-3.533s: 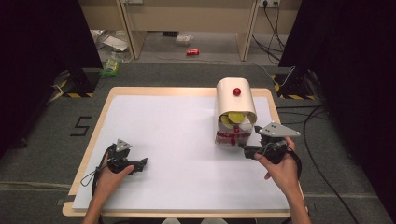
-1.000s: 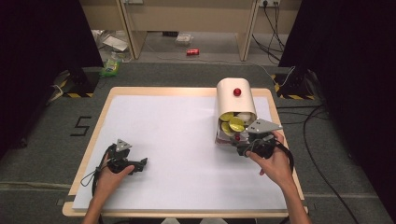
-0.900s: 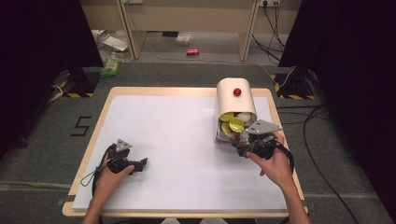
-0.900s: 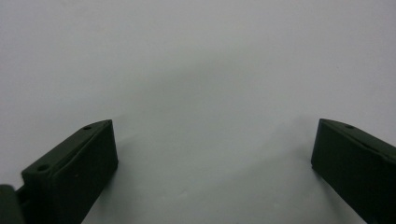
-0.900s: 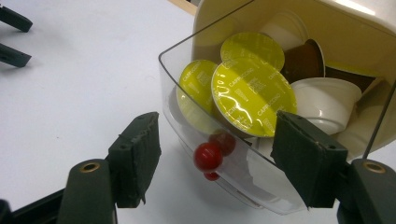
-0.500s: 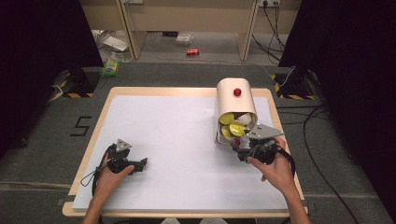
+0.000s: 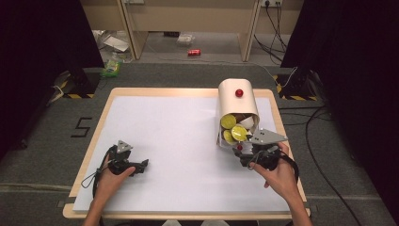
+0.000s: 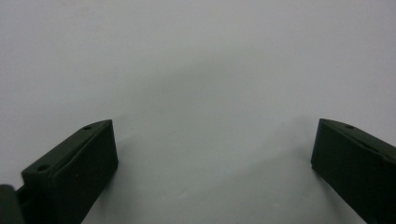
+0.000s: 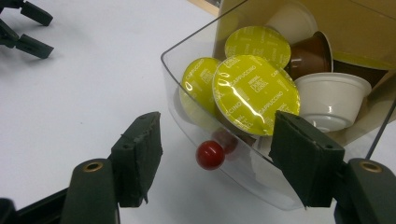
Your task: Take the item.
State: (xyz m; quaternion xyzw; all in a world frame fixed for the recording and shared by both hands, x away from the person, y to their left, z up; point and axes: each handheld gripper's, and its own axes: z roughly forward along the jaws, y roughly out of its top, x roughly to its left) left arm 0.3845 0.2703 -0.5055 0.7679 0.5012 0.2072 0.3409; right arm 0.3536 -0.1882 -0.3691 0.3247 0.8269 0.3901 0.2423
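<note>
Now the white counter [image 7: 179, 141] carries a beige capsule dispenser [image 7: 236, 106] lying near its far right corner, long axis running away from the person, open mouth facing them. At that mouth sits a clear plastic drawer [image 9: 196, 74] heaped with coffee capsules: yellow-lidded ones [image 9: 256, 93], a brown one [image 9: 310, 53] and a white one [image 9: 332, 95]. The drawer's small red knob [image 9: 209, 155] juts from its front wall.

That knob decides the coming move. It lies straight ahead of the right gripper [image 9: 215, 158], in the gap between its fingers [image 9: 140, 154], a little nearer the left one than the other. The jaws have just been closing, yet neither pad presses on the knob or the drawer wall, so the gripper stands released around it. I judge a further squeeze would seize the knob, then a pull toward the person along the dispenser's axis.

Well apart, the left gripper [image 7: 126, 162] rests on the counter's near left part, its fingers [image 8: 74, 168] spread wide with nothing between.
</note>
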